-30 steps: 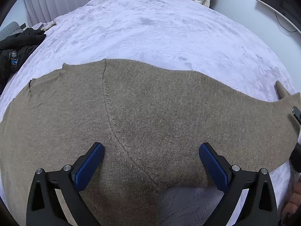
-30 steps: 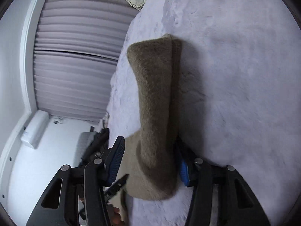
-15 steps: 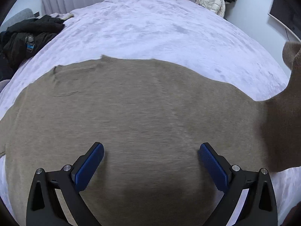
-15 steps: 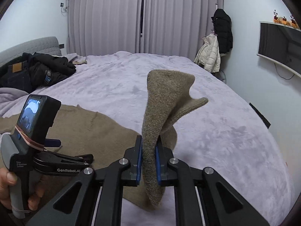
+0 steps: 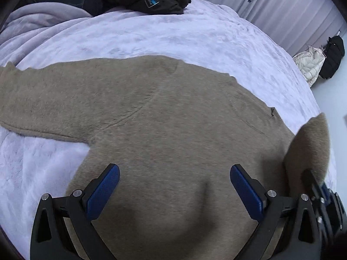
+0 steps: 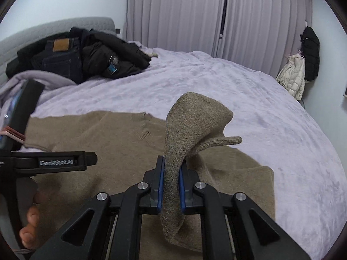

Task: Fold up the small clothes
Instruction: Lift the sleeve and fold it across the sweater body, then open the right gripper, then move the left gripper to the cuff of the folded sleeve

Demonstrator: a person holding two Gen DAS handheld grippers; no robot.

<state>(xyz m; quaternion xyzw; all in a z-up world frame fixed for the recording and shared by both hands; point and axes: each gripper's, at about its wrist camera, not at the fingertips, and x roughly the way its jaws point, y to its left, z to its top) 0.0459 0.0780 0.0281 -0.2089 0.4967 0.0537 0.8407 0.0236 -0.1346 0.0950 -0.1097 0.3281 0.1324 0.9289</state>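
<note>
A brown knit sweater (image 5: 164,117) lies spread flat on the lilac bed cover (image 5: 173,36). My left gripper (image 5: 174,186) hovers over its body, open, with nothing between the blue pads (image 5: 104,190). One sleeve stretches to the left (image 5: 43,99). My right gripper (image 6: 171,182) is shut on the other sleeve (image 6: 190,125), lifted and folded over above the sweater body (image 6: 112,143). That raised sleeve (image 5: 310,147) and the right gripper's black frame show at the right edge of the left wrist view. The left gripper's body (image 6: 56,162) sits at the left of the right wrist view, held by a hand (image 6: 28,229).
A pile of dark jackets and jeans (image 6: 82,58) lies at the head of the bed beside a lilac blanket (image 5: 32,23). Grey curtains (image 6: 216,15) hang behind the bed. A white and a black coat (image 6: 303,65) hang at the right wall.
The right gripper closed on the sleeve and lifted it over the sweater. The left gripper swept sideways across the sweater and rolled, staying open.
</note>
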